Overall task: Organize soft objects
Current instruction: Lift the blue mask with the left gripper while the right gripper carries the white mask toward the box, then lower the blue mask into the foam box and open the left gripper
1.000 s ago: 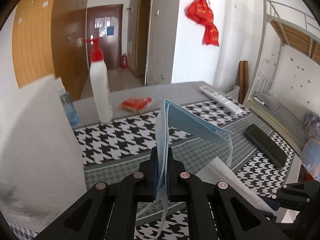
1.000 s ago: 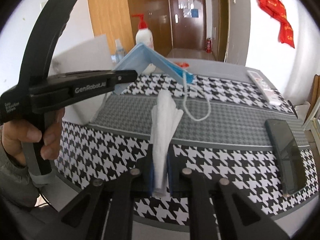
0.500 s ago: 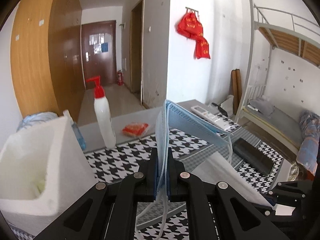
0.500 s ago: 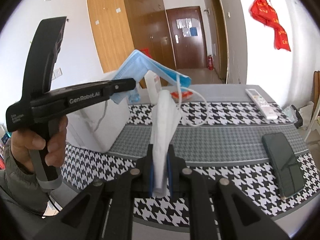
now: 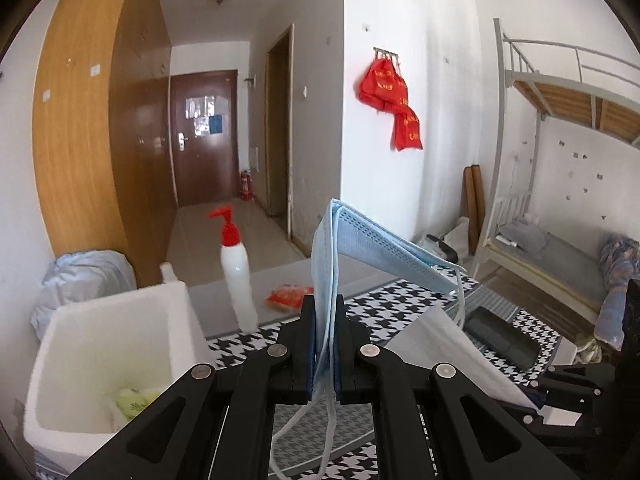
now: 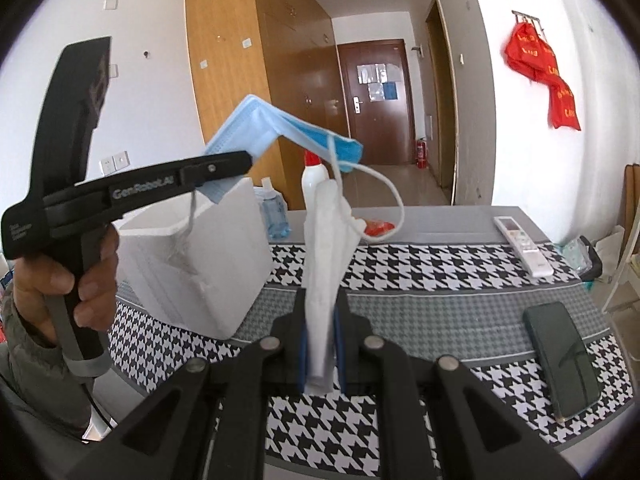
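A: Stock count?
B: One blue mask (image 5: 360,240) pinched in my left hand-held gripper (image 5: 324,344); one white tissue (image 6: 326,256) pinched in my right hand-held gripper (image 6: 320,344). One foam box (image 5: 120,344) at eight o'clock.
A: Pose?
B: Both raised above the table (image 6: 440,312), angled downward.

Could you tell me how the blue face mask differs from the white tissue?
The blue face mask is blue with ear loops dangling; the white tissue is plain. The mask folds over the left gripper; the tissue stands up from the right gripper. Both are clamped, off the table.
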Demonstrator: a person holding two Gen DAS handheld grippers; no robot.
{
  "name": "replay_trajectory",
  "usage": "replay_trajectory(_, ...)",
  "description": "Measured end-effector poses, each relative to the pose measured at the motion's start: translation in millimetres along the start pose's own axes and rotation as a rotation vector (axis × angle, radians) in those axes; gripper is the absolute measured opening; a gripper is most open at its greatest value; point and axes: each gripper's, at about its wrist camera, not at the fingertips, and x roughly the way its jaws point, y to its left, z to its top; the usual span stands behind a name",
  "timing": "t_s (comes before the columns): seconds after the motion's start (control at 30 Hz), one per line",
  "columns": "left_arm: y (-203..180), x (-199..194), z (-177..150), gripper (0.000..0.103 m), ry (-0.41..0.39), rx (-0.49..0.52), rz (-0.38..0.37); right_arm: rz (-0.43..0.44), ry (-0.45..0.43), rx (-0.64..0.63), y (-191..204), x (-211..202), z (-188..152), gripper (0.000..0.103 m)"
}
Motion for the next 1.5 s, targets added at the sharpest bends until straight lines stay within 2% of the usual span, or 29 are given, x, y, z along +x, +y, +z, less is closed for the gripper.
replay_trajectory(0.37,21.0,-18.4,9.6,0.007,-0.054,-0.021,0.053,0.008,-0.047,-0.020,16.1,-6.4,14.6,0.014)
replay_trajectory(0.73,58.7,-42.9,9.3,0.007,-0.091,-0.083,0.172,0.057,-0.058,-0.071,40.9,2.6,28.8,0.014)
replay_trajectory(0.93,77.7,-46.6,8.1,0.007,-0.092,-0.107,0.257,0.077,-0.057,-0.069,46.4,10.6,31.9,0.014)
replay_trajectory(1.17,101.1,-48.9,2.6,0.007,-0.071,-0.162,0.323,0.089,-0.047,-0.076,53.4,22.2,36.9,0.014)
replay_trajectory(1.5,121.1,-44.0,-11.1,0.007,-0.020,-0.183,0.388,0.140,-0.037,-0.110,74.1,38.1,43.5,0.014)
